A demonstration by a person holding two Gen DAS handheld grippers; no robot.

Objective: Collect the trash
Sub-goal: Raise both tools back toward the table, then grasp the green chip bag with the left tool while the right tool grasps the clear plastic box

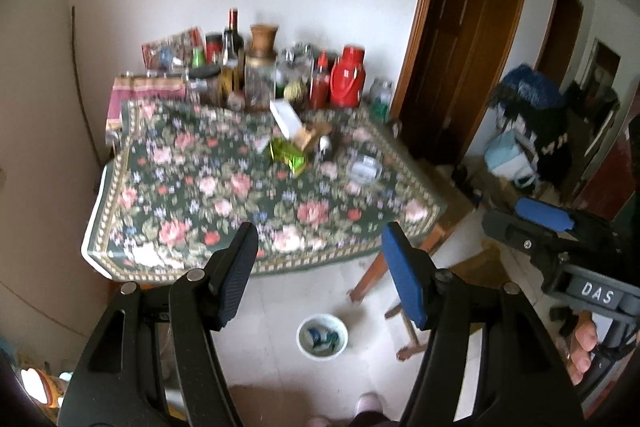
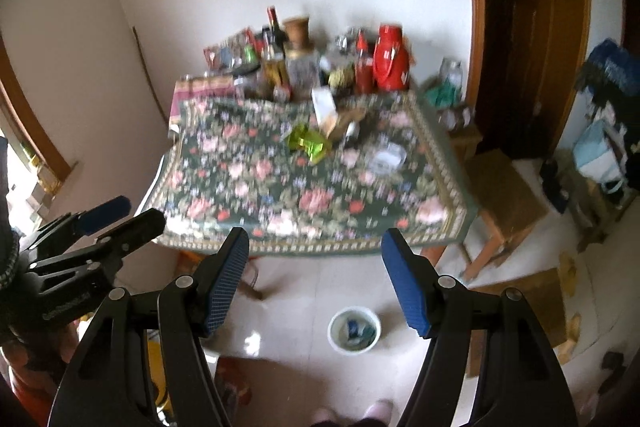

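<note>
White bowl [image 1: 322,337] on floor holds blue-green scraps; left tongs [image 1: 320,267], right tongs [image 2: 316,275] spread, empty.

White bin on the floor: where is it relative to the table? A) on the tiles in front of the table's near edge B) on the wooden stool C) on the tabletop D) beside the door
A: the white bin stands on the floor tiles below the near edge of the floral table, with scraps inside.

both wrist cameras look down from above the floor, side by side, facing the floral table [image 1: 224,187] [image 2: 304,187] and wall beyond.
</note>
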